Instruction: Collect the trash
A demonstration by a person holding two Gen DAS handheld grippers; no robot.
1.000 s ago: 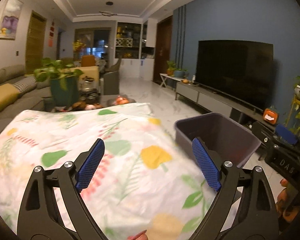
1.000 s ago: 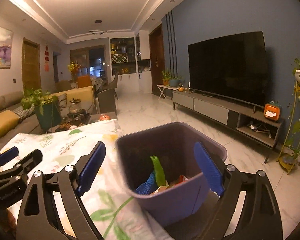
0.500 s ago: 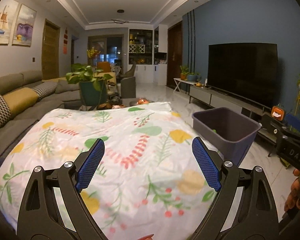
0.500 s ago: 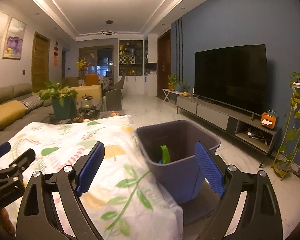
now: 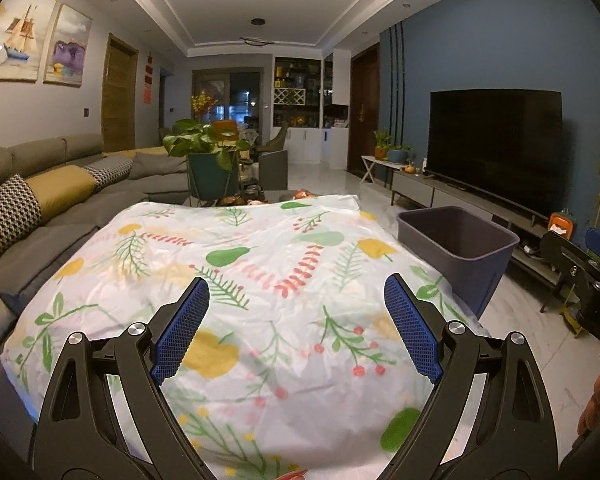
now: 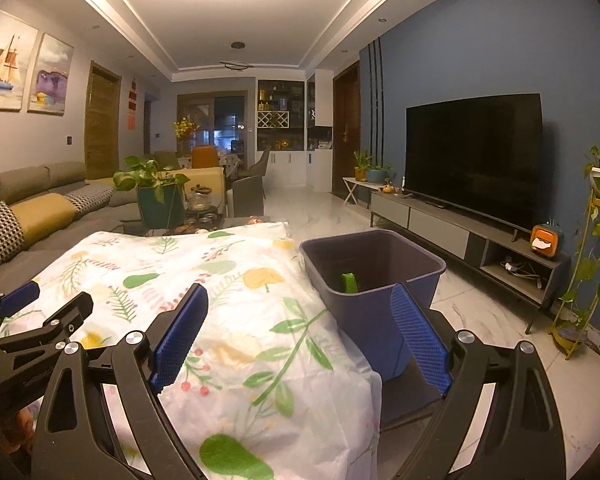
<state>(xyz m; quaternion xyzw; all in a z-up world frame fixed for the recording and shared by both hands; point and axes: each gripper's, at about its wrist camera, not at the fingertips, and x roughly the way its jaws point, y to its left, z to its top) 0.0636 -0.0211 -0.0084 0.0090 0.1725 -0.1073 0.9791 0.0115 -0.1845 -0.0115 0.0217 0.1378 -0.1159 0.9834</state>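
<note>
both grippers hang above the worktop with nothing held. the left gripper fills the lower part of the left wrist view with its blue-padded fingers spread wide apart over the floral cloth. the right gripper sits low in the right wrist view, fingers equally wide apart, its right pad in front of the bin wall.

the dark bin stands just beside the right edge of the worktop, at centre right of the right wrist view and at right of middle in the left wrist view. a green scrap pokes up inside it; what lies under it is hidden by the wall.

no loose trash shows on the cloth in either view, so the collecting looks close to done or done. the step in hand is most likely a check. to do it well, sweep both cameras slowly over the near bottom edge of the cloth and the floor around the bin, since the gripper frames mask those parts. a reddish sliver at the very bottom of the left wrist view cannot be identified and deserves a look. keep the fingers apart and clear of the cloth, which would drag and bunch easily.
</note>
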